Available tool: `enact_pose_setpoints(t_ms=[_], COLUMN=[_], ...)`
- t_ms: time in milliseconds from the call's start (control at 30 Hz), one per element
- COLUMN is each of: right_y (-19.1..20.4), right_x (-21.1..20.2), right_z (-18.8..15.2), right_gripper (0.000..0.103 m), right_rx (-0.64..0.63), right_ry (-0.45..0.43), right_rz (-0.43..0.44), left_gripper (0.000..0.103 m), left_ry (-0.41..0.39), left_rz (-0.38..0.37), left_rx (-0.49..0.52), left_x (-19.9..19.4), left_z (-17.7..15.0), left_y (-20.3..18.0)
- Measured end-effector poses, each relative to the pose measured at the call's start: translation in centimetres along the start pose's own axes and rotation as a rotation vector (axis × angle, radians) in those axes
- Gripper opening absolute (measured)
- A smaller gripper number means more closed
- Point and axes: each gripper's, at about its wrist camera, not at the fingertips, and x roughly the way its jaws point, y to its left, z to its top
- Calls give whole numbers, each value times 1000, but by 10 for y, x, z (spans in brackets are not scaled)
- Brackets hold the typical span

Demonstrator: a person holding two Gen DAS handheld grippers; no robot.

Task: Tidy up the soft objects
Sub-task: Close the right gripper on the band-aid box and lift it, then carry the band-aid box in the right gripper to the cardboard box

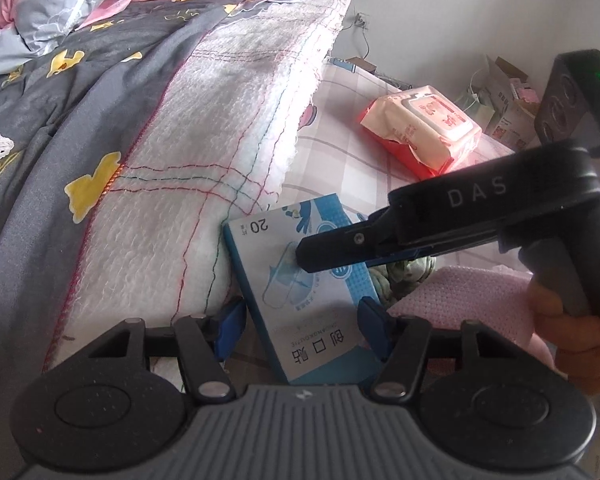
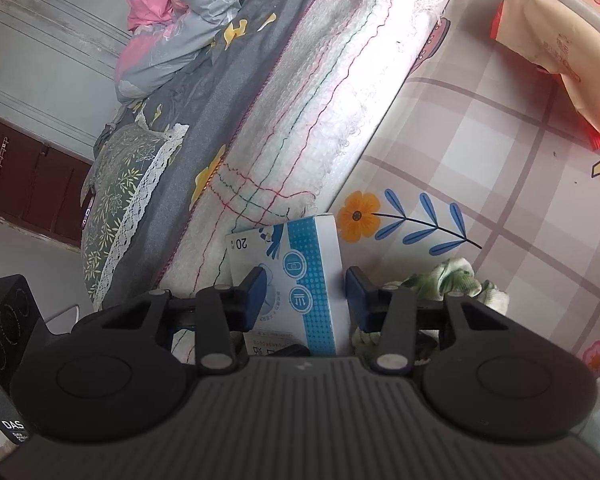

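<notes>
Both sets of jaws stand apart around the same thing. Left gripper (image 1: 302,326), a black two-finger tool with blue pads, brackets the near end of a flat blue-and-white cardboard box of plasters (image 1: 300,284); whether its pads press the box sides or only stand just beside them cannot be told. On the left of that view a grey quilt with yellow shapes (image 1: 60,152) lies folded, its white quilted underside stitched in coloured thread (image 1: 204,152) turned up and touching the box's left edge. The box lies on a pink-and-white checked sheet with printed flowers (image 2: 480,152). Right gripper (image 2: 306,296) reaches across the box from the right; in its own view its left pad lies against the box face and its right pad stands just clear of the box's white side, so it has no grip. A hand (image 1: 572,340) holds that gripper's handle. Just right of the box sits a small crumpled green-and-white cloth (image 2: 448,276), beside a pink knitted fabric (image 1: 460,300). Well apart, farther right, lies a soft orange pack of wet wipes with a plastic lid (image 1: 424,128).
</notes>
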Motion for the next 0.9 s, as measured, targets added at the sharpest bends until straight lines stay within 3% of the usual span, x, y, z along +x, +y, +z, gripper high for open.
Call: enact_pose_setpoints(t_ms=[267, 533, 733, 900], right_y=[15, 54, 80, 78], right_x=[-23, -68, -130, -193], right_z=[-4, -1, -19, -52], right_gripper=[38, 33, 32, 32], right_rx=[-15, -49, -59, -29], right_ry=[-79, -196, -296, -377], right_rz=[12, 64, 85, 52], left_gripper=[62, 62, 62, 62], left_ry=[-65, -211, -283, -296], left_rz=[15, 26, -3, -79], left_rx=[-2, -8, 32, 109], left_x=[-23, -88, -134, -155], left_z=[6, 20, 23, 18], left_y=[-5, -18, -53, -106])
